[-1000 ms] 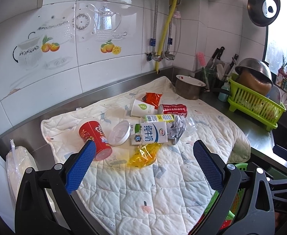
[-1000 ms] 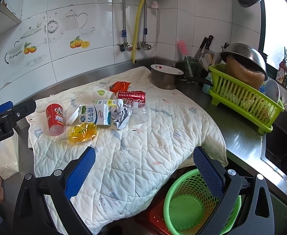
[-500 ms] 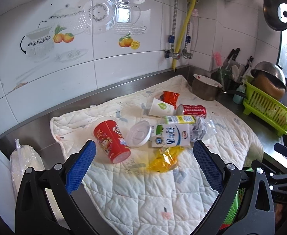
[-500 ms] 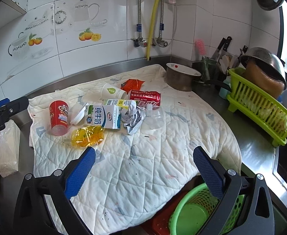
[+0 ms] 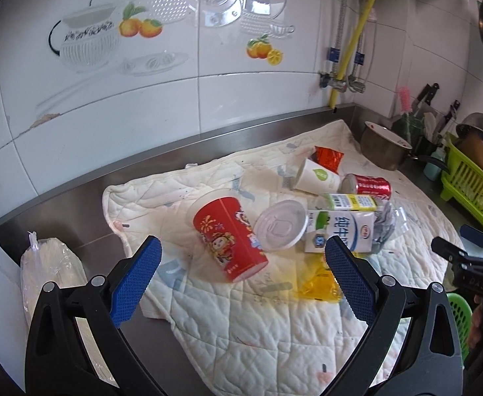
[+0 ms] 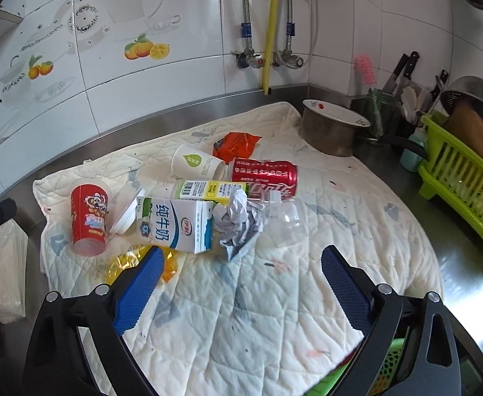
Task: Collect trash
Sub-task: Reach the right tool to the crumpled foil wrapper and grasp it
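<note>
Two grippers, both empty: our left gripper (image 5: 241,264) gapes wide near the toppled red printed plastic cup (image 5: 230,239); our right gripper (image 6: 241,272), jaws just narrowing slightly, spread over bare white quilted cloth (image 6: 258,313). Trash lies mid-cloth: white milk carton (image 6: 175,224), red soda can (image 6: 264,173) farther right.

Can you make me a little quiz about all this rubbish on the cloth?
1. True or false: the red cup stands upright.
2. Which lies nearest the milk carton? A crumpled paper B metal pot C green rack
3. Fill in: the white paper cup lies on its ____.

Key
1. False; it lies tipped on the quilted cloth.
2. A
3. side
</note>
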Available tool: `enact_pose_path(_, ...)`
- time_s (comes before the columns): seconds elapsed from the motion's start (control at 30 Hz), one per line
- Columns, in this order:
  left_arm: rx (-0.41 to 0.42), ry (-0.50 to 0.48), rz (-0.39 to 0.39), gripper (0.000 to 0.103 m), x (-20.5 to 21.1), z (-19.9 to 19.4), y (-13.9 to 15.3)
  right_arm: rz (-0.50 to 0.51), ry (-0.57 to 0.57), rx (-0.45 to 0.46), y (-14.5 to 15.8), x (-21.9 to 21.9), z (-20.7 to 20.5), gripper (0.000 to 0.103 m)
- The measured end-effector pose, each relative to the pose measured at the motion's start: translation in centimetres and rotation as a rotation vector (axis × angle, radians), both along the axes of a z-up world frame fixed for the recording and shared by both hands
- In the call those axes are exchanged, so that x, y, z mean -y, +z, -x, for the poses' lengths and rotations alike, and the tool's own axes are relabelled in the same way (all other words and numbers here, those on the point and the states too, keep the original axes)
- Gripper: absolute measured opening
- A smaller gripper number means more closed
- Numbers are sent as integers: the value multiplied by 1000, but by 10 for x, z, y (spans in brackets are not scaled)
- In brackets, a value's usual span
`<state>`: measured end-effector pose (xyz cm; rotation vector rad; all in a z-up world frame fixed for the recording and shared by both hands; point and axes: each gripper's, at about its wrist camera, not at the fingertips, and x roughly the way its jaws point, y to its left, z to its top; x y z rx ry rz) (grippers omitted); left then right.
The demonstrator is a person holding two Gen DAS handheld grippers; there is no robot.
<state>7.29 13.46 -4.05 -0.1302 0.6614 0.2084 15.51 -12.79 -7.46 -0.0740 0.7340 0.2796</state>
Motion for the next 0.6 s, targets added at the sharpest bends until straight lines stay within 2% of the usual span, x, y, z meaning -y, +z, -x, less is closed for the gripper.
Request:
enact_pose_path(0.03,-4,4,-1,98,-3,-1,-2,-1,2,-4,-3,-1,-6,84)
enact_pose_path(0.1,-15,14,3,98,-9,-4,-6,-4,3,-21,-9,-5,-20,82)
enact_pose_path(0.37,-46,37,22,97,-26,-19,-20,4,16,-67,-33,-15,-66,60)
enact_pose_path(0.6,-85,38,60,97,-35,-43,-34,11,17,-115,-54,-19,-92,47)
